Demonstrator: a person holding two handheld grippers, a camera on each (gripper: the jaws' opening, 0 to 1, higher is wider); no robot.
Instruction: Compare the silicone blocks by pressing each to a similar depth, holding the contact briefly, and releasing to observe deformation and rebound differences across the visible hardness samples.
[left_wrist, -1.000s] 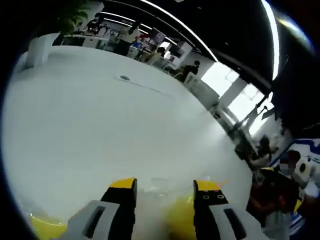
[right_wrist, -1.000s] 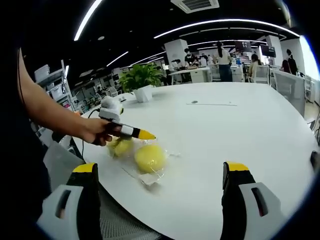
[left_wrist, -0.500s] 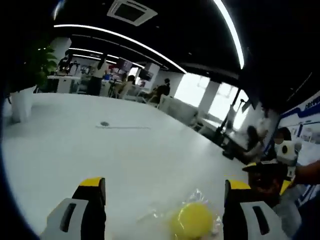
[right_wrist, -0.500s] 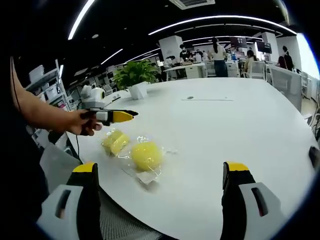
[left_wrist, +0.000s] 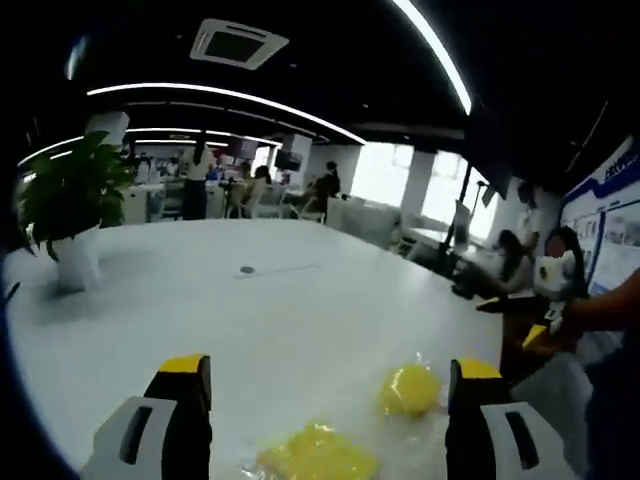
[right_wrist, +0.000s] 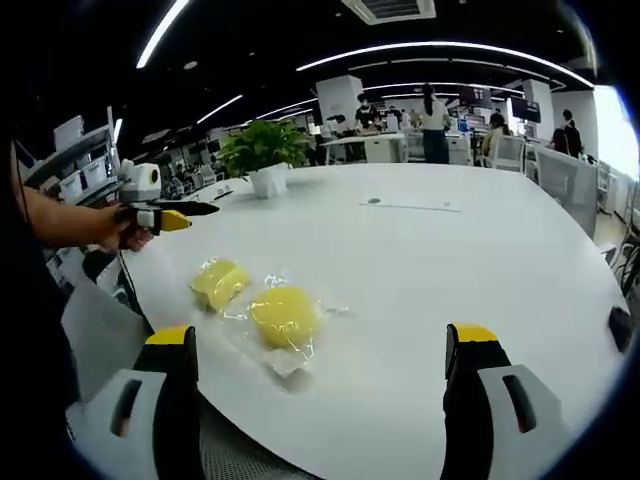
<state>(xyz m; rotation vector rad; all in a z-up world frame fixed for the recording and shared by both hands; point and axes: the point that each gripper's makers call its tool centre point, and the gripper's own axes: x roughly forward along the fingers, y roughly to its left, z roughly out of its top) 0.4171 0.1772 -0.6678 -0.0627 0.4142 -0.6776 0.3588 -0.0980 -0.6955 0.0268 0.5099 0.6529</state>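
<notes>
Two yellow silicone blocks in clear plastic wrap lie on the white table (right_wrist: 450, 260). In the right gripper view the rounder block (right_wrist: 283, 315) sits ahead of my open right gripper (right_wrist: 321, 335), and the flatter block (right_wrist: 222, 283) lies just to its left. A hand holds my left gripper (right_wrist: 175, 213) above the table's left edge, clear of both blocks. In the left gripper view my left gripper (left_wrist: 330, 368) is wide open, with one block (left_wrist: 315, 455) low between the jaws and the other block (left_wrist: 408, 388) nearer the right jaw. The right gripper (left_wrist: 520, 310) shows at the right.
A potted plant (right_wrist: 262, 150) in a white pot stands at the table's far left, also visible as a plant (left_wrist: 70, 200) in the left gripper view. A small dark disc (right_wrist: 373, 201) lies mid-table. People and desks fill the background. The table's near edge runs just ahead of my right jaws.
The left gripper opened wider, lifted off the blocks and drew back to the table's left edge. The right gripper has barely moved. Both blocks stay where they lay.
</notes>
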